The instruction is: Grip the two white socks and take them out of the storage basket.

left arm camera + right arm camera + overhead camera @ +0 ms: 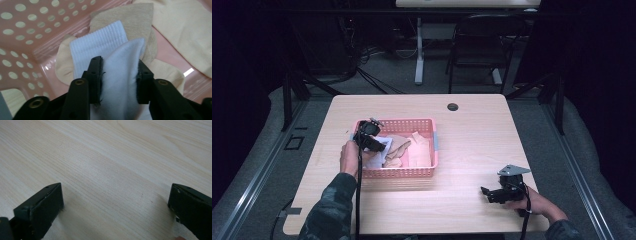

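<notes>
- At a pale wooden table, a person works with a hand-held claw in each hand; a pink perforated plastic basket of socks sits left of centre, closer to the near edge than the far one.
- The left gripper reaches down into the left end of the basket, its two black jaws narrowed about a folded white ribbed cotton sock. Both pads press the fabric, so the claw appears to have a grip on it.
- That white sock lies on top of a tan sock, with the basket's holed wall just beyond it on the left. A cream sock lies to the right on the basket floor.
- In the high view the left gripper is over the white sock, low in the basket, with the beige socks heaped to its right.
- The right gripper rests on bare tabletop at the near right, well apart from the basket. Its jaws stand wide apart with nothing between them; the high view shows the right gripper pointing left, toward the basket.
- Judged from the scene, the work is at an early stage: one sock is gripped but not yet lifted clear, no sock lies on the table outside the basket, and the rest remain to be taken out.
</notes>
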`<state>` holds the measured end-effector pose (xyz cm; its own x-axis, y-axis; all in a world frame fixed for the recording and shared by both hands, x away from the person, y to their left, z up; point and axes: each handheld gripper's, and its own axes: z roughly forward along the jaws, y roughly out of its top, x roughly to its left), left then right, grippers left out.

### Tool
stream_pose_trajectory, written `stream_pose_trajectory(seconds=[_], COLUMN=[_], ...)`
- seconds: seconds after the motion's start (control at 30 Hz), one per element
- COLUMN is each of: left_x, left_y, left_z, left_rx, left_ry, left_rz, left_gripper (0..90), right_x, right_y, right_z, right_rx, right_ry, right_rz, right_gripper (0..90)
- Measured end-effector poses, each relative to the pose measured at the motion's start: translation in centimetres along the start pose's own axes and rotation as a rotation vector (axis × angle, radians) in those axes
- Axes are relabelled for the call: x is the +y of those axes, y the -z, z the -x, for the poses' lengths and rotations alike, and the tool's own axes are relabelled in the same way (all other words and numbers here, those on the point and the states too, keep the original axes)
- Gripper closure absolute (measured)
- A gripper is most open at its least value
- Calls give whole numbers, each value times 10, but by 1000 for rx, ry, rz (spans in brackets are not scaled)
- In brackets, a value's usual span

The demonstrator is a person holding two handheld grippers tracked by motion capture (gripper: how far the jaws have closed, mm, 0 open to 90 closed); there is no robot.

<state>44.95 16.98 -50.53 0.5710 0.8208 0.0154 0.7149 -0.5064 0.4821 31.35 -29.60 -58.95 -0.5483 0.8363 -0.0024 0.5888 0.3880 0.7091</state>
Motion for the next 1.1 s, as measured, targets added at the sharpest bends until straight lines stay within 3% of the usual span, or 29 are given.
stream_pose_trajectory(seconds=[0.13, 0.57, 1.1], left_x=[-3, -2, 10], left_y=[9, 43, 89], left_z=[-2, -12, -17], left_rx=[-13, -43, -11], left_ry=[-2, 20, -3], left_rz=[24, 114, 175], left_gripper=[750, 773, 774], right_x=[0, 0, 0], right_y=[0, 0, 0], right_z=[0, 0, 0], right_rx=[0, 1, 2], right_ry=[1, -1, -4], right_rz=[-1, 1, 5], right_gripper=[0, 0, 0])
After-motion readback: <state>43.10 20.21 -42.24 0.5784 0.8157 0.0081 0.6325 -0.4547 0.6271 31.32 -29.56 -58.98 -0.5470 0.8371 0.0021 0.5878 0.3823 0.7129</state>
